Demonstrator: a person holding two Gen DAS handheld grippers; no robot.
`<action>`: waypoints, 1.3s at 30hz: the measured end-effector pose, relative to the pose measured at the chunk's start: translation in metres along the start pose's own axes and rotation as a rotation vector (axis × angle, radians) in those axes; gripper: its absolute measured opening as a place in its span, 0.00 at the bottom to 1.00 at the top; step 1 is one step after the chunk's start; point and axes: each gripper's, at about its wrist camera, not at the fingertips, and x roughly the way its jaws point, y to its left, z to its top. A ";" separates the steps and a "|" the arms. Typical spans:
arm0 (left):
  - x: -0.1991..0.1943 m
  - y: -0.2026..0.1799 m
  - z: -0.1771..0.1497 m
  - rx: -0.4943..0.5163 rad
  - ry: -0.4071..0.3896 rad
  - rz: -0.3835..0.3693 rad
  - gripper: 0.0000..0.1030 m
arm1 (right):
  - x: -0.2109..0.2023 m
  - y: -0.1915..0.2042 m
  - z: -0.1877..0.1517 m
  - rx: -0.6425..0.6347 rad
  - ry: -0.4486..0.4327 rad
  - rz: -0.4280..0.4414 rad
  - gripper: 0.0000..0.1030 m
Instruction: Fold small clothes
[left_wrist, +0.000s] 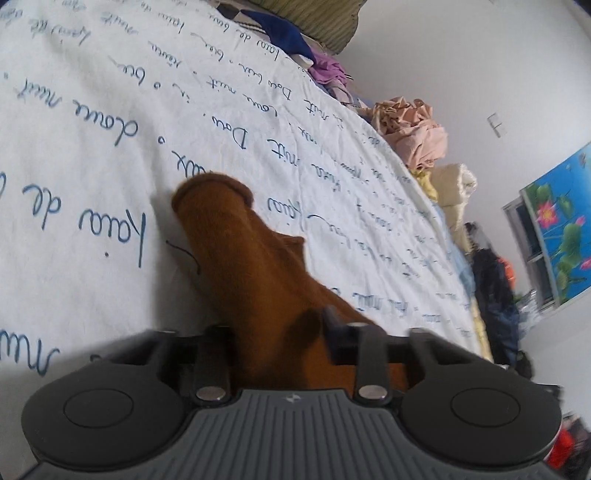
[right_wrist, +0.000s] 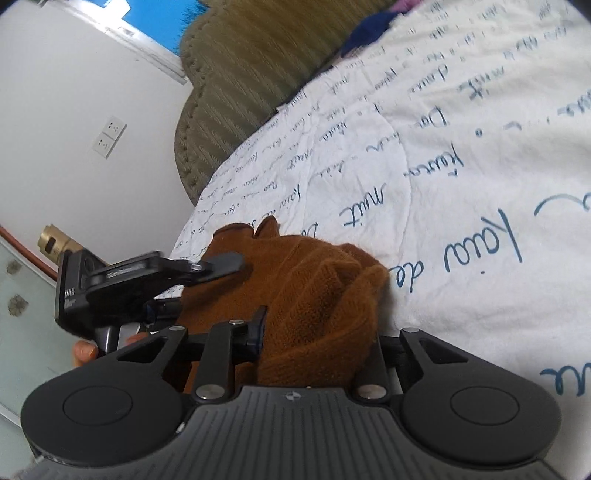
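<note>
The small brown woolly knitted garment (right_wrist: 310, 295) lies bunched near the side edge of the white bed cover with blue writing (right_wrist: 461, 166), pinched by the left gripper (left_wrist: 280, 332) and right gripper (right_wrist: 317, 339), and a weak pinch could let it slip and fold crooked.

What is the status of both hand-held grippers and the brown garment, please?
Left hand-held gripper shut on brown knit garment. Right hand-held gripper shut on its bunched end. Garment on printed bedspread, unfolded. Clothes pile at the bed edge, clear.
</note>
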 end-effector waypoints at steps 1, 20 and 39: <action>-0.001 -0.003 -0.001 0.027 -0.014 0.016 0.12 | -0.003 0.003 -0.001 -0.025 -0.009 -0.010 0.29; 0.001 -0.074 0.020 0.379 -0.256 0.341 0.12 | -0.023 0.003 0.022 -0.134 -0.119 -0.249 0.48; -0.109 -0.075 -0.118 0.514 -0.219 0.347 0.56 | -0.131 0.043 -0.057 -0.106 -0.207 -0.269 0.61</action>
